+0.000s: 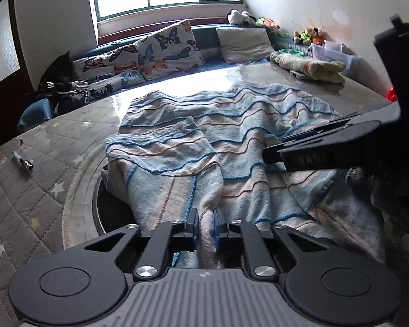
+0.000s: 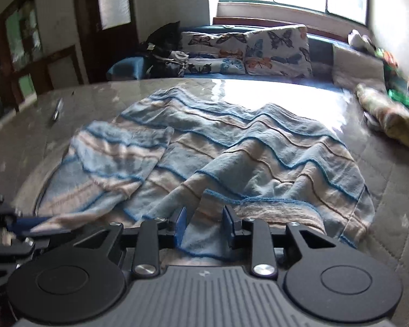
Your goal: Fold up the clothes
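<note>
- we see the striped garment point(image 1: 231, 125) spread over the table point(image 1: 54, 147), near edge bunched toward us, one sleeve folded across its left part; still early in the fold, we judge
- what could go wrong: the left gripper point(image 1: 205, 224) pinches only a narrow rope of cloth, so a quick pull could slide it free; the fleece looks thick and clingy, so layers may drag along and crease the fold
- the two tools sit close together near the same edge — they could collide or pull against each other and skew the hem
- left gripper: fingers drawn nearly together, clamped on that twisted strip of the garment
- right gripper point(image 2: 203, 224): fingers wider apart with a fold of the garment filling the gap, touching both pads — we take it as gripped, though loosely; the view is slightly blurred
</note>
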The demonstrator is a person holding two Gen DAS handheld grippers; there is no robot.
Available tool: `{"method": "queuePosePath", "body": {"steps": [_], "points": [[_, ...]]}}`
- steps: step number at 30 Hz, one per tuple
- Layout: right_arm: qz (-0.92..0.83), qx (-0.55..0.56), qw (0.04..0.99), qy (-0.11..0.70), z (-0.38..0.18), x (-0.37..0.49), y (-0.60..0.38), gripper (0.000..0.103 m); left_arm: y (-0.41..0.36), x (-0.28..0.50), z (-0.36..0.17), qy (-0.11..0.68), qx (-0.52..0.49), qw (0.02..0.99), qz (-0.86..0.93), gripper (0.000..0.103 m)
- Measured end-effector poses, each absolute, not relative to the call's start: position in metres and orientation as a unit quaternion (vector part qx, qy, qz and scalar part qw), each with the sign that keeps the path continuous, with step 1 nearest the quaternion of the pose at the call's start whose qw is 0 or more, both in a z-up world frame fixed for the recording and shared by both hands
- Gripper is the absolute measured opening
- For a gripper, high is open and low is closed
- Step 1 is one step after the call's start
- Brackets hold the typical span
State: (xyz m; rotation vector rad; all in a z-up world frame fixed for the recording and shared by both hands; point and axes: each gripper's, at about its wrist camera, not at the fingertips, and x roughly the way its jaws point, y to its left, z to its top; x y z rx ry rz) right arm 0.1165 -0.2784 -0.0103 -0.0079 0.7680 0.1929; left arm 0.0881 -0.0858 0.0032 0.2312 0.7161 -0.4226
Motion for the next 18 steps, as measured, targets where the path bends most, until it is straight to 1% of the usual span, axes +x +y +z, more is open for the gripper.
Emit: {"method": "queuePosePath", "body": {"steps": [2, 3, 4, 5, 6, 11, 18], "points": [[0.092, -0.004, 0.924, 0.371, -0.012, 0.12, -0.278, 0.027, -0.084, 0.087, 0.004, 0.346, 0.107, 0.91, -0.202, 0.01], [0.091, -0.007, 0.925, 0.368, -0.013, 0.12, -0.278, 0.023, -0.083, 0.086, 0.005, 0.345, 0.104, 0.911, -0.201, 0.01], [0.093, -0.004, 0.926, 0.366, -0.012, 0.119, -0.28, 0.013, -0.081, 0.085, 0.006, 0.344, 0.101, 0.912, -0.199, 0.009], [0.094, 0.0, 0.926, 0.364, -0.01, 0.118, -0.282, 0.008, -0.078, 0.084, 0.008, 0.343, 0.097, 0.914, -0.195, 0.009], [0.096, 0.003, 0.927, 0.362, -0.009, 0.117, -0.284, 0.006, -0.074, 0.083, 0.01, 0.341, 0.091, 0.916, -0.191, 0.009], [0.093, 0.047, 0.938, 0.33, 0.015, 0.094, -0.314, 0.003, -0.043, 0.073, 0.023, 0.332, 0.053, 0.928, -0.162, 0.008], [0.06, 0.057, 0.963, 0.257, 0.059, 0.031, -0.367, 0.003, 0.006, 0.049, 0.035, 0.328, 0.002, 0.937, -0.117, 0.007]]}}
